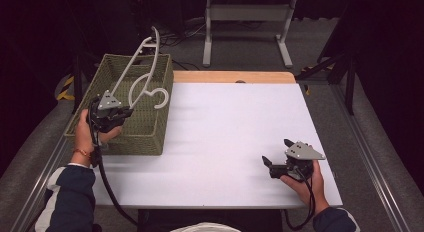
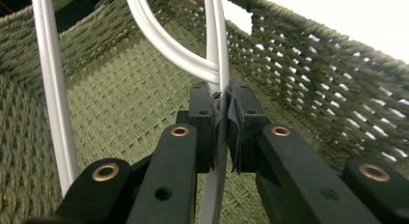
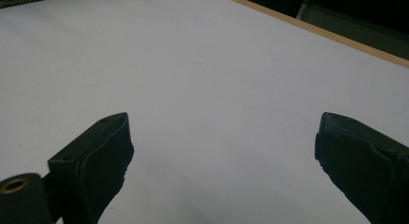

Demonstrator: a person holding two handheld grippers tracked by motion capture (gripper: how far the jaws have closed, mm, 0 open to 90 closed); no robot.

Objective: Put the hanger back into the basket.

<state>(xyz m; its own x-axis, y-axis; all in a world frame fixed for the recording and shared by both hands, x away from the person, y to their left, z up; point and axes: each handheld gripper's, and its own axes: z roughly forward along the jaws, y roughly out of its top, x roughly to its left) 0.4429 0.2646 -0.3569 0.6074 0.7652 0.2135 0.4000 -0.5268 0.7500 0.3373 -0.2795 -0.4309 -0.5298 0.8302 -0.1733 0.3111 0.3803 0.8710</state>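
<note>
My left gripper (image 1: 121,113) jaws clamped on thin silver metal hanger (image 1: 141,67), held tilted up over the green woven basket (image 1: 150,127) at table (image 1: 225,132) left edge. Right gripper (image 1: 276,156) jaws wide open w/ nothing between, low over the white table, well apart from basket.

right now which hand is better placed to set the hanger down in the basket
Left. The left gripper is already shut on the grey hanger right over the green woven basket, while the right gripper sits open and empty far across the white table.
</note>
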